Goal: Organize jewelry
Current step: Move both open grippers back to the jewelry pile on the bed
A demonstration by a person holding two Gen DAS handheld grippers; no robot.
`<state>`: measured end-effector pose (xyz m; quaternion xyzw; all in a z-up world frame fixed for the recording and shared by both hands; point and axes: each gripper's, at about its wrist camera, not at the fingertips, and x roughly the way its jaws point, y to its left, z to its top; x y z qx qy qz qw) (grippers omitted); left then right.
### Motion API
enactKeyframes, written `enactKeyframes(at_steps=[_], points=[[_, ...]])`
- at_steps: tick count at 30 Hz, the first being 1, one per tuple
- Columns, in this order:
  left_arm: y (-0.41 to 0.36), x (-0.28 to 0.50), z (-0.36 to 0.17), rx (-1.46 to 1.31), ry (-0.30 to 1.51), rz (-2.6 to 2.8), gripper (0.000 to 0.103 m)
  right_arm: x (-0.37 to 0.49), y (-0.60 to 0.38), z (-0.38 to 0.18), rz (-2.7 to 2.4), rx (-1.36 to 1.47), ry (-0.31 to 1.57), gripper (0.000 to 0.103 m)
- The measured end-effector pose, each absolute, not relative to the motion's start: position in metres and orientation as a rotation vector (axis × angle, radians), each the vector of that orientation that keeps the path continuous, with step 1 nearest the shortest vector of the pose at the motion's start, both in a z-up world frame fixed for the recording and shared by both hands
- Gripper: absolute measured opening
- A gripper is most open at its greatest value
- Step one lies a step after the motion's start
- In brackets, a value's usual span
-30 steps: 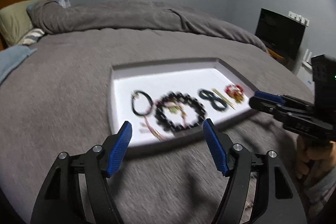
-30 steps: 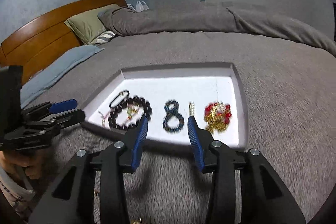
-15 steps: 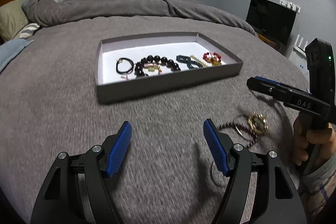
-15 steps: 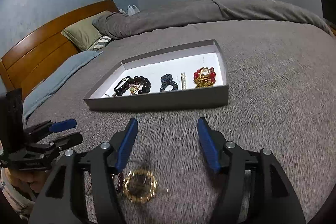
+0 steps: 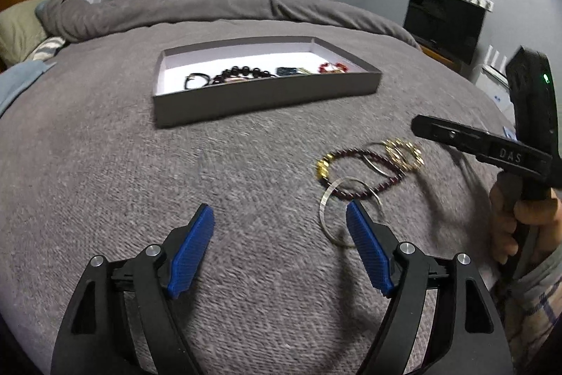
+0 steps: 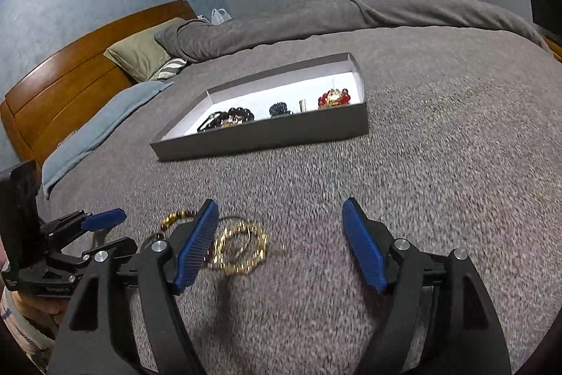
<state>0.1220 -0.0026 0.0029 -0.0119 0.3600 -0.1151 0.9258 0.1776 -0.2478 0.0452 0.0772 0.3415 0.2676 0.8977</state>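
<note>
While both grippers hang low over the grey bedspread (image 5: 105, 164), a small heap of loose jewelry lies on the cloth between them and the tray. The left gripper (image 5: 280, 241) has its jaws spread wide and holds nothing; the silver bangle (image 5: 328, 209) lies just beside its right blue finger, which covers part of the ring. The right gripper (image 6: 279, 241) is also wide apart and empty. In its view the gold chain bracelet (image 6: 242, 250) sits just inside its left finger, close to the pad, and whether they touch I cannot tell.

Next to the bangle, the dark red bead bracelet (image 5: 354, 160) forms an oval whose long axis runs from the left gripper's side toward the right gripper, with a gold clasp at its left end. The gold bracelet overlaps its far right end, together with a thin silver hoop. From the right wrist, most of the red bracelet is hidden behind the left finger, and the gold piece is blurred.

Farther away stands the grey tray (image 5: 267, 94), its long side facing the grippers. Its near wall hides the lower part of what lies inside: a black cord loop (image 5: 196, 80), black beads (image 5: 242, 72), a dark blue piece, and a red and gold piece (image 6: 333, 97) at the right end, all in one row along the tray's length.
</note>
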Motion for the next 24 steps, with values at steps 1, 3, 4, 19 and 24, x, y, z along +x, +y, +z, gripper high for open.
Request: enactKeyframes(at_steps=[1,3,4,19,24], points=[[-0.004,0.120,0.002,-0.020,0.735,-0.238,0.078,0.175,-0.248,0.044,0.555,0.155,0.709,0.074],[-0.007,0.118,0.001,-0.017,0.730,-0.247,0.078,0.172,-0.248,0.044,0.555,0.146,0.709,0.074],[-0.009,0.117,0.001,-0.014,0.725,-0.255,0.078,0.170,-0.249,0.044,0.555,0.143,0.708,0.074],[-0.037,0.123,-0.008,0.065,0.709,-0.299,0.048,0.158,-0.233,0.042,0.564,0.047,0.700,0.074],[-0.031,0.121,-0.006,0.054,0.696,-0.306,0.047,0.157,-0.226,0.042,0.571,0.006,0.702,0.074]])
